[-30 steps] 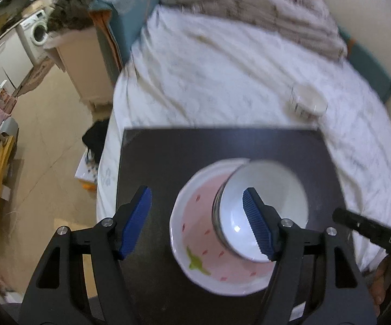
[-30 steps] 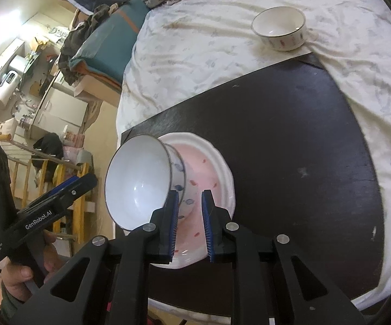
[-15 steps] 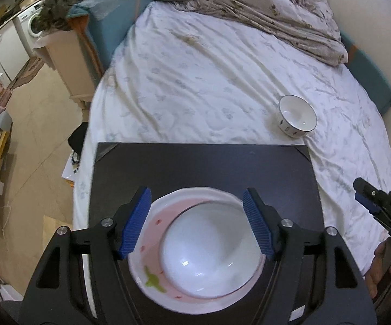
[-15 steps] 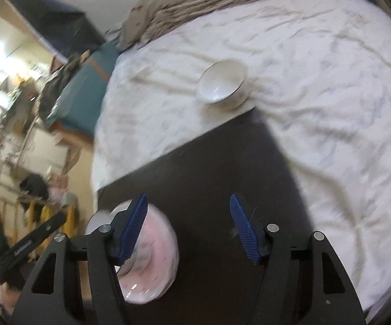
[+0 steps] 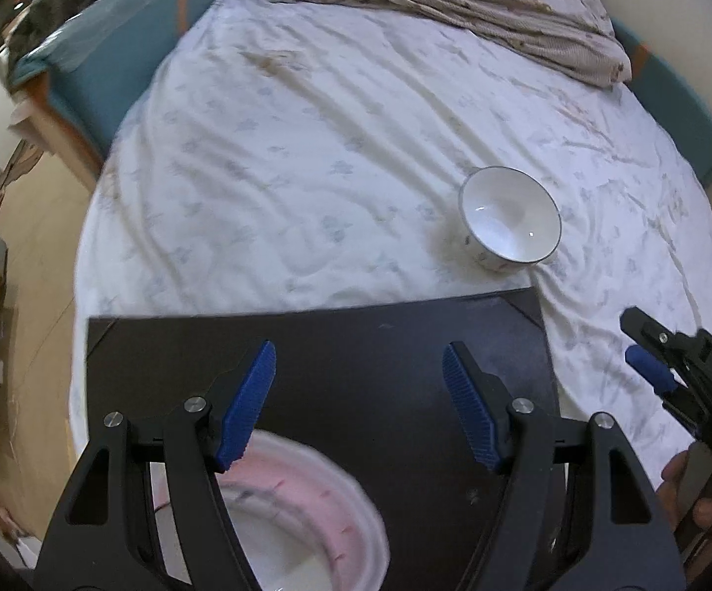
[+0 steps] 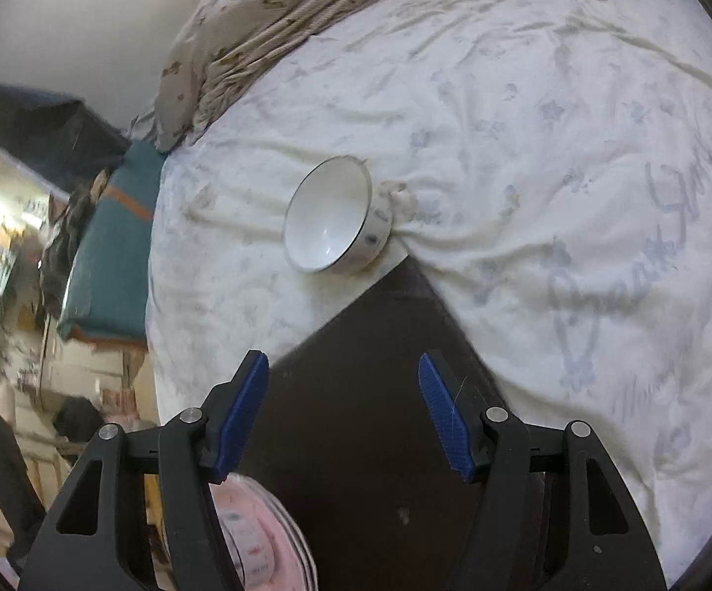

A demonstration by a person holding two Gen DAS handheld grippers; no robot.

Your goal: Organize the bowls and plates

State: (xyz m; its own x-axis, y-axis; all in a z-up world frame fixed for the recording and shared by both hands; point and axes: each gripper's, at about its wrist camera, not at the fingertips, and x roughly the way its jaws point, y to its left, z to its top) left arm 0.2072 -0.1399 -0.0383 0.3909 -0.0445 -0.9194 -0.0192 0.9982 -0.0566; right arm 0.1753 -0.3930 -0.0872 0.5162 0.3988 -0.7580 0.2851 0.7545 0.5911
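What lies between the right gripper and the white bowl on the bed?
In the right wrist view, only bare dark board and rumpled white sheet separate the open right gripper from the white bowl.

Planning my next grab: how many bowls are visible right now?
1 clearly: the white bowl on the bedsheet beyond the black board. Another may sit in the pink plate, hidden by the gripper.

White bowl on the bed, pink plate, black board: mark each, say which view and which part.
white bowl (image 6: 328, 219): right wrist view, inner wall.
pink plate (image 5: 306, 487): left wrist view, pink inner band.
black board (image 5: 356, 359): left wrist view, bare top between the open fingers.
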